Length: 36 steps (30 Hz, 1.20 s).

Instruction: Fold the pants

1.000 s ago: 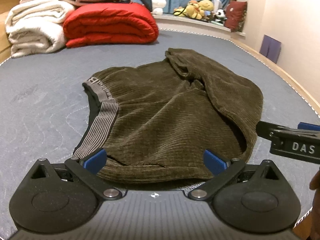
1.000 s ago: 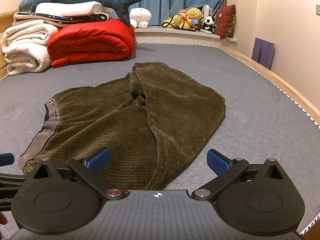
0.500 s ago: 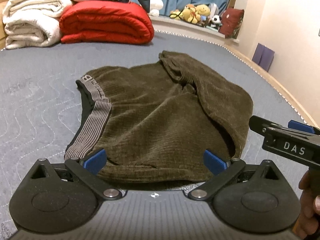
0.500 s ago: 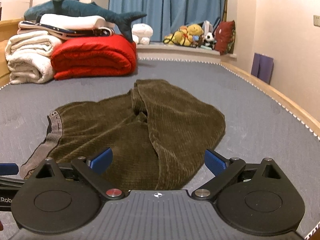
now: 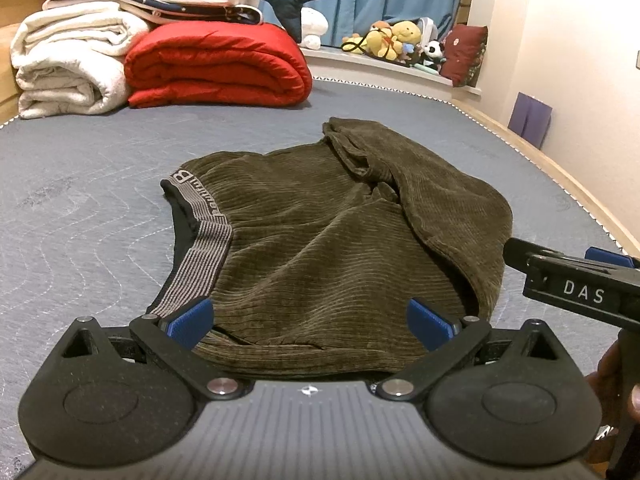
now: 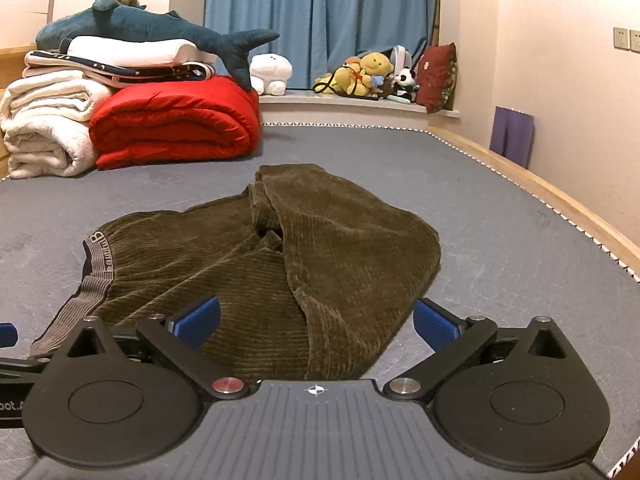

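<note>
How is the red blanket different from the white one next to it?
The red blanket is smooth and shiny-looking; the white blanket looks fluffy. The red blanket lies nearer the middle of the bed, the white blanket at the left edge. The shark plush's tail hangs over the red blanket; the white blanket has flat bedding stacked on it. Both are folded into thick bundles behind the pants.

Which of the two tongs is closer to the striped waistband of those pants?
Left. The left tongs open right beside the waistband; the right tongs sit over toward the folded leg side.
</note>
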Available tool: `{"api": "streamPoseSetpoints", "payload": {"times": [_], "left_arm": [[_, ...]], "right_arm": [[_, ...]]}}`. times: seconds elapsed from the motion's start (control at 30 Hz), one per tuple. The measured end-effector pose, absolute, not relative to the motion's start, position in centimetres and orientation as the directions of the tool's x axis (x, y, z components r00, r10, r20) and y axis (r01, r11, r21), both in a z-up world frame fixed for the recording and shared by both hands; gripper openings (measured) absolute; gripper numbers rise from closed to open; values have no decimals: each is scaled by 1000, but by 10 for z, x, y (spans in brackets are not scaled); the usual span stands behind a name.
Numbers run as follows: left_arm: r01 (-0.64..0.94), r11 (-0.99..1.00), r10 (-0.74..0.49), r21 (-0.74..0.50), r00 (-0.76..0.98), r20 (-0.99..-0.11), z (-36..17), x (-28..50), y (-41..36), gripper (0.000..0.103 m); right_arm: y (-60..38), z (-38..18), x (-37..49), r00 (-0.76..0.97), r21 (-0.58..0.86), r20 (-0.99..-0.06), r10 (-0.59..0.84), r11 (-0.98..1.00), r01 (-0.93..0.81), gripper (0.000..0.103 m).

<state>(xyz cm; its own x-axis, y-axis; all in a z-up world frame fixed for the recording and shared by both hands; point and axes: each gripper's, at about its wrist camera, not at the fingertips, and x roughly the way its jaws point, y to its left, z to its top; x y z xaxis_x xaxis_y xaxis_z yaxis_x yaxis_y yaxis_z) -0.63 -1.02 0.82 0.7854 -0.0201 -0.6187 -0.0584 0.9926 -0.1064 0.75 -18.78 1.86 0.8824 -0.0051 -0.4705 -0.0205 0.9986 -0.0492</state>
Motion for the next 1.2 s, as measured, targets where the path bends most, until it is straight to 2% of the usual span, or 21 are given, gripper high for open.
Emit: {"api": "streamPoseSetpoints", "payload": {"times": [0.33,0.5,0.6,0.67,0.8,0.87,1.0,1.07,1.1,1.2], "left_arm": [[-23,995,-42,-100,801,-598,5,-8,-11,103],[10,992,-82,-123,795,-601,5,-9,-9,101],[31,992,-100,-124,791,-603,10,-8,-5,88],[41,989,-122,-144,773,-623,18,-3,6,68],[-32,967,-139,-252,764,-630,49,19,54,52],[-37,961,-145,-274,775,-615,70,38,77,50],[17,957,-188,-290,797,-574,86,78,113,52],[6,958,-171,-287,814,-556,72,89,133,55],[-6,958,-159,-288,823,-546,54,91,145,56],[-117,956,-119,-270,685,-719,3,113,167,54]], "right_arm": [[-191,16,12,868,-20,-497,1,1000,-12,102],[-190,16,11,876,-59,-481,-29,998,1,102],[-194,17,12,880,-65,-473,-51,998,24,99],[-200,20,14,882,-50,-468,-59,998,40,89],[-221,35,21,894,6,-444,-59,998,69,68],[-228,48,29,904,12,-424,-47,998,58,61],[-226,67,59,884,-21,-463,60,997,-79,65],[-221,61,77,855,-41,-506,113,987,-154,73],[-218,53,85,845,-50,-520,120,984,-171,74],[-216,16,103,804,-80,-586,97,981,-177,73]]}}
